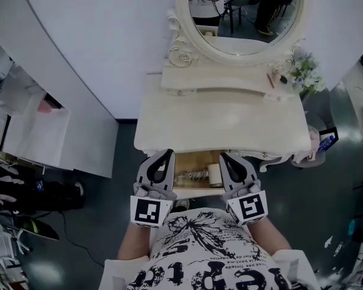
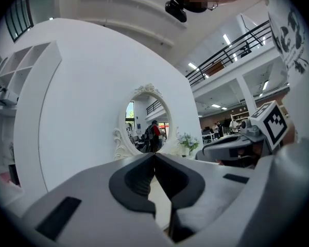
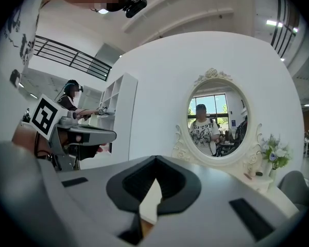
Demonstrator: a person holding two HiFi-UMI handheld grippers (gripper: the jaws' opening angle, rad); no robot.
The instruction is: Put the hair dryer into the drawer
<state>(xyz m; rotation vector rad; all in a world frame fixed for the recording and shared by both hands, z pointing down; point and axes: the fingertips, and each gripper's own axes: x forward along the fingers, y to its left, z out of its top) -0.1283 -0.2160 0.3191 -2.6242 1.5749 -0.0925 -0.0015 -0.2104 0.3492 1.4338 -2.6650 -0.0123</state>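
Note:
Under the front edge of the white vanity table (image 1: 169,125), a wooden drawer (image 1: 190,191) stands pulled out. Inside lies a pale hair dryer (image 1: 214,174) with a coiled cord (image 1: 192,175), partly hidden by my grippers. My left gripper (image 1: 167,154) hovers over the drawer's left end, jaws shut with nothing in them. My right gripper (image 1: 224,156) is over the right end, also shut and empty. In the left gripper view the fingertips meet on my left gripper (image 2: 154,155); the right gripper view shows the same on my right gripper (image 3: 155,159). Both point level at the mirror.
An oval mirror (image 1: 242,17) in a carved frame stands at the table's back, with flowers (image 1: 305,74) and small items on the raised shelf. A white cabinet (image 1: 33,125) is at the left, with cables on the dark floor below. A person's torso fills the bottom.

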